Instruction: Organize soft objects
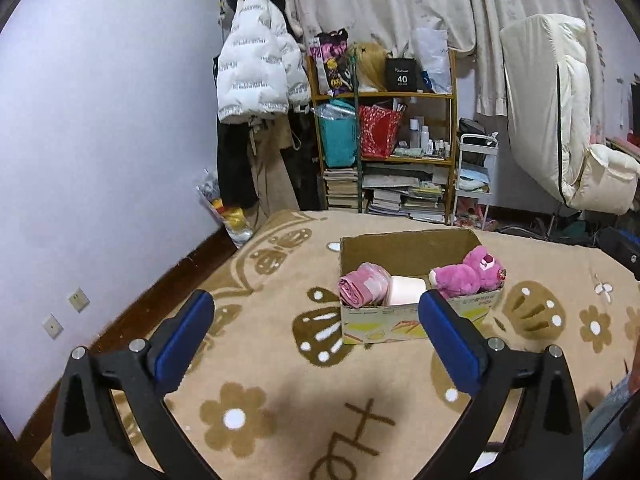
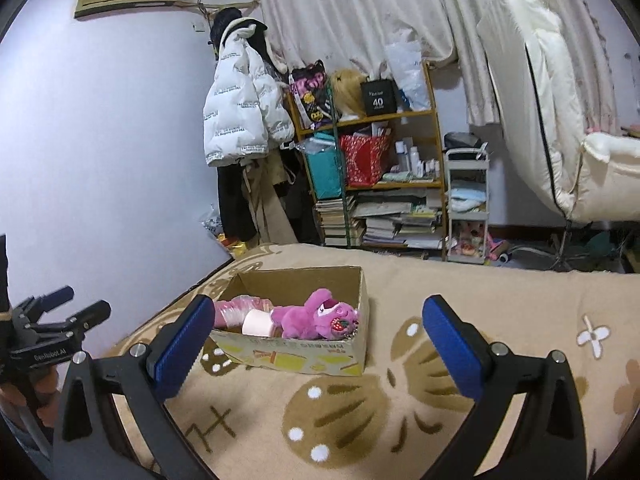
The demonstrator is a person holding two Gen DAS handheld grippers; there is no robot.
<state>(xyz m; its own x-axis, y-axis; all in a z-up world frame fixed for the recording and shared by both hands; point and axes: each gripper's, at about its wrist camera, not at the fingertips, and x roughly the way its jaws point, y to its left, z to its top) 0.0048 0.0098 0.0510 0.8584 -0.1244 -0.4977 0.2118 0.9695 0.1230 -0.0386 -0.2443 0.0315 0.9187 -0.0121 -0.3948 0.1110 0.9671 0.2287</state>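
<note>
An open cardboard box (image 1: 408,250) (image 2: 304,278) stands on the beige patterned blanket (image 1: 280,360) (image 2: 480,300). Inside lie a pink plush bear (image 1: 468,274) (image 2: 316,316), a rolled pink bundle (image 1: 362,286) (image 2: 236,308) and a pale pink roll (image 1: 406,290) (image 2: 258,323). My left gripper (image 1: 316,316) is open and empty, held above the blanket in front of the box. My right gripper (image 2: 316,320) is open and empty, with the box just beyond its left finger. The left gripper also shows at the left edge of the right wrist view (image 2: 60,312).
A wooden shelf (image 1: 384,98) (image 2: 368,184) with bags, bottles and stacked books stands behind the bed. A white puffer jacket (image 1: 256,60) (image 2: 240,108) hangs left of it. A small white cart (image 1: 476,176) (image 2: 466,208) and a cream padded chair (image 1: 560,120) (image 2: 560,120) are at the right.
</note>
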